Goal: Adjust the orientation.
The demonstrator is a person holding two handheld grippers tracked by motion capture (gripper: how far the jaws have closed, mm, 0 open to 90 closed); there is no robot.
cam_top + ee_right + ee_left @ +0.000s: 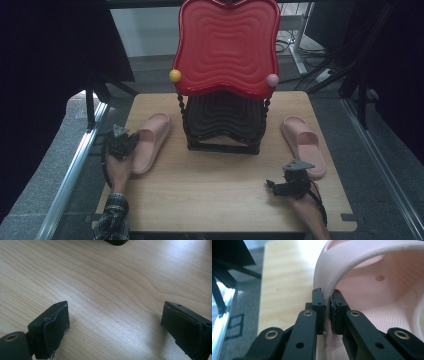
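Observation:
Two pink slippers lie on the wooden table [215, 175]. The left slipper [151, 141] sits left of a two-tier rack, and my left gripper [120, 142] is shut on the edge of its upper strap [329, 293], one jaw outside and one inside the band. The right slipper [303, 145] lies right of the rack, untouched. My right gripper [280, 186] hovers low over bare wood [112, 305] near the front right, in front of that slipper, jaws wide open with nothing between them.
A rack [225, 125] with a red wavy top tray [227, 45] and a black lower tray stands at the table's middle back. Yellow [175, 75] and pink [272, 80] knobs top its posts. A metal rail [75, 165] runs along the left.

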